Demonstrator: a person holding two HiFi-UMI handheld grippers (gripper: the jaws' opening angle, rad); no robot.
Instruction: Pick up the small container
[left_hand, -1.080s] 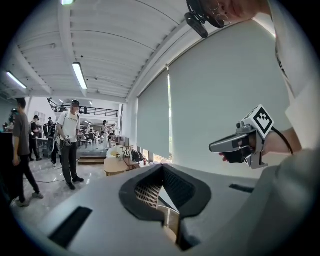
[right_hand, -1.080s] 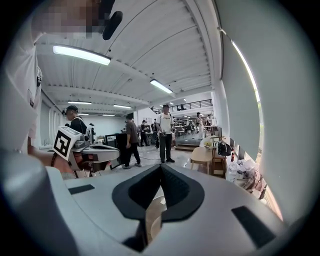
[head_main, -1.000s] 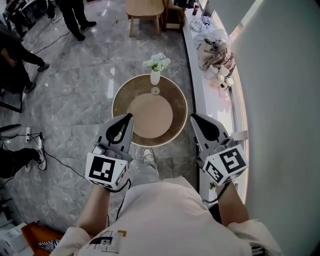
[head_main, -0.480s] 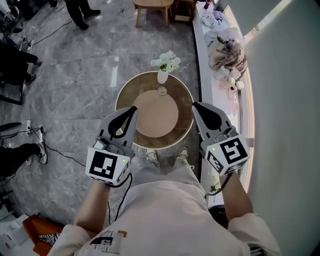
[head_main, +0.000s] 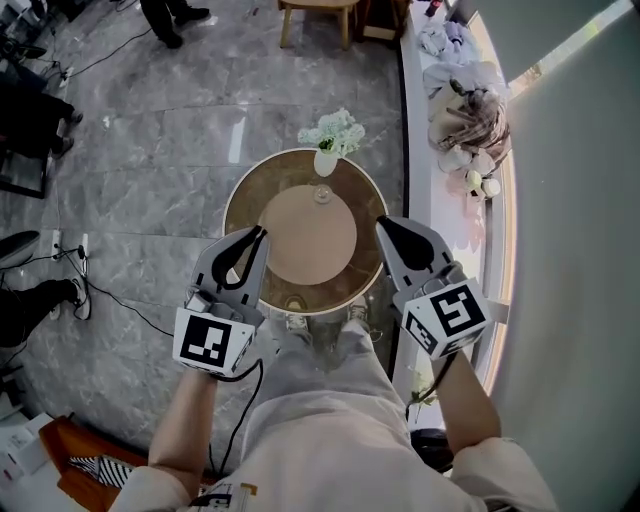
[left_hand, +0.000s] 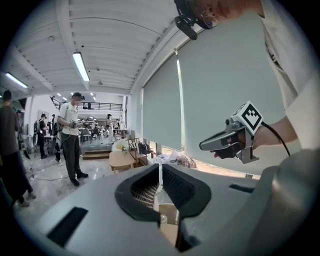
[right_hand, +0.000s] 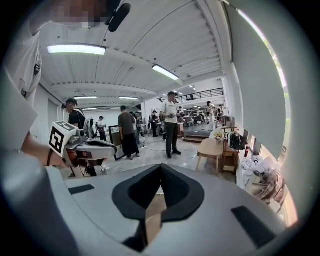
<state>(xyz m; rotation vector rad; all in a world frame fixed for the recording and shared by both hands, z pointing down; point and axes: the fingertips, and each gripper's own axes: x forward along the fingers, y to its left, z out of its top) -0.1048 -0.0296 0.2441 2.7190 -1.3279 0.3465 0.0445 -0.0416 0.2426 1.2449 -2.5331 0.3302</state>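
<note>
A round wooden table (head_main: 240, 215) stands just ahead of me. On its far side sits a small clear container (head_main: 322, 193), in front of a white vase of white flowers (head_main: 327, 160). My left gripper (head_main: 262, 232) hovers over the table's left rim, shut and empty. My right gripper (head_main: 381, 222) hovers over the right rim, also shut with nothing in it. Both are well short of the container. In the left gripper view the closed jaws (left_hand: 159, 172) point toward the window, with the right gripper (left_hand: 202, 146) alongside. In the right gripper view the closed jaws (right_hand: 161, 167) point down the room.
A white window ledge (head_main: 440, 190) with bundled cloths and soft toys (head_main: 468, 95) runs along the right. A wooden table (head_main: 318, 8) stands further off. People stand at the left (head_main: 30, 110), and cables (head_main: 110, 300) cross the marble floor. A small round object (head_main: 294, 302) sits at the table's near rim.
I have stepped closer to the table. Both grippers have moved forward and down over its rims, still shut.
</note>
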